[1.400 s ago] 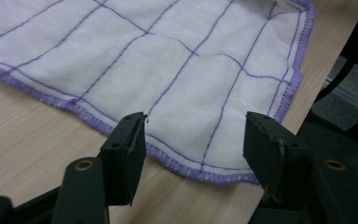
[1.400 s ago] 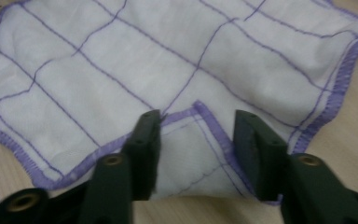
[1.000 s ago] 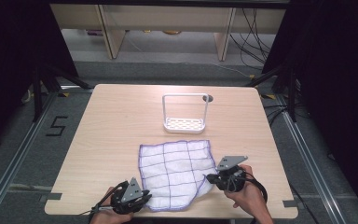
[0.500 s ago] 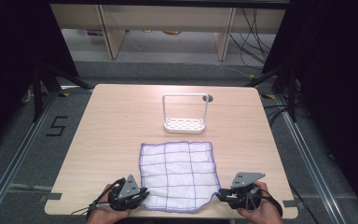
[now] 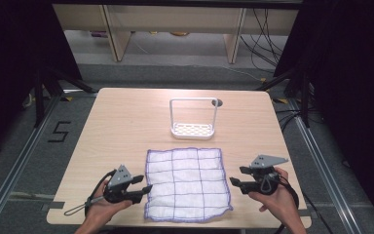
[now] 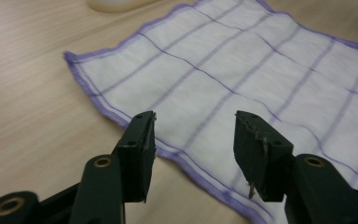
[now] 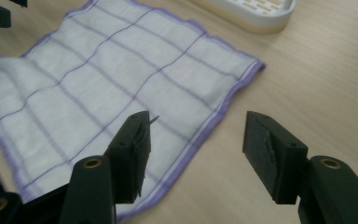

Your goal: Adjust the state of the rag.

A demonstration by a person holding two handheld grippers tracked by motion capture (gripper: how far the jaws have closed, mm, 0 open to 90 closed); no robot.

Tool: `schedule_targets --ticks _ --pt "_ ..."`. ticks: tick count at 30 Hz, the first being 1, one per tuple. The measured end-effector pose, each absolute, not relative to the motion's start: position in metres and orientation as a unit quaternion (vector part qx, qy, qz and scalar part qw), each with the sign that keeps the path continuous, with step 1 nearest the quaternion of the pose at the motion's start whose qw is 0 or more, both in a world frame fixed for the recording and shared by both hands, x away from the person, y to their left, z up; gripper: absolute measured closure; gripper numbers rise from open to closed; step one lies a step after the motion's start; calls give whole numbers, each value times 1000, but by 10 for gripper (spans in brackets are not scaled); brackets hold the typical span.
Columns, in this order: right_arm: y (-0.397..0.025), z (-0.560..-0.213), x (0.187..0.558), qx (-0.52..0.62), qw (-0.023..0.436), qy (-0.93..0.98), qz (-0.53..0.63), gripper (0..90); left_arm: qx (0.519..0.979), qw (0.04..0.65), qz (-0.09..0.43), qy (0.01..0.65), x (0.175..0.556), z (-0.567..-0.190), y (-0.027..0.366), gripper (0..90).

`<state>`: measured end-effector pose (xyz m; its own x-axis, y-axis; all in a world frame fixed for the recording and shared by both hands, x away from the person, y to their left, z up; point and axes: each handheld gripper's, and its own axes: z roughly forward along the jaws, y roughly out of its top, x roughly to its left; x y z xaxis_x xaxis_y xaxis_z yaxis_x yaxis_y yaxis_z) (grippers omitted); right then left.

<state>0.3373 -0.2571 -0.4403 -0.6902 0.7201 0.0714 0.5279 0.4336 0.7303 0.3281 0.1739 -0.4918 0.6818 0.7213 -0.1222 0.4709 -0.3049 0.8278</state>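
Lying flat on the light wood bench (image 5: 126, 122), the white cloth w/ purple grid lines & purple hem (image 5: 187, 183) sits near the front edge, roughly centred left-right. Its near-right corner looks a bit rumpled; rest is spread smooth.

Left tongs (image 5: 145, 186) sit just beside the cloth's left edge, near side, held in the person's left hand (image 5: 100, 207), tips pointing right toward the hem. In the left gripper view the jaws stand apart w/ a clear gap, nothing between them; the cloth (image 6: 242, 79) hem runs just past the tips.

Right tongs (image 5: 236, 176) sit just off the cloth's right edge, held in the right hand (image 5: 275, 200), tips pointing left. Right gripper view: jaws spread wide, empty; the cloth (image 7: 112, 79) edge passes under the gap, left jaw over fabric, right jaw over bare wood. Can't tell if the tips touch the cloth in either view.

White wire-handled caddy w/ slotted base (image 5: 193, 127) stands upright on the bench beyond the cloth's far edge, near but apart from it. Its base rim shows at the top of the right gripper view (image 7: 256, 14). Small dark hole in the bench (image 5: 217, 103) just behind the caddy's right post.

A "5" tape mark (image 5: 60, 131) is on the floor left of the bench.
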Motion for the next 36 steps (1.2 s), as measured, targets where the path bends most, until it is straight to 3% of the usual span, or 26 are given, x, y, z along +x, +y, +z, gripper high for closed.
schedule_targets --ticks 4,12,23,36 --pt "-248 -445 369 392 130 828 380 417 800 428 153 391 354 -491 179 434" --pt "-231 -455 413 404 141 826 367 414 802 402 165 409 395 -497 178 442" --pt "-212 -473 448 407 136 835 345 405 805 387 154 422 421 -505 171 431" --pt "-210 -479 462 408 139 835 341 406 818 374 154 408 427 -509 163 476"
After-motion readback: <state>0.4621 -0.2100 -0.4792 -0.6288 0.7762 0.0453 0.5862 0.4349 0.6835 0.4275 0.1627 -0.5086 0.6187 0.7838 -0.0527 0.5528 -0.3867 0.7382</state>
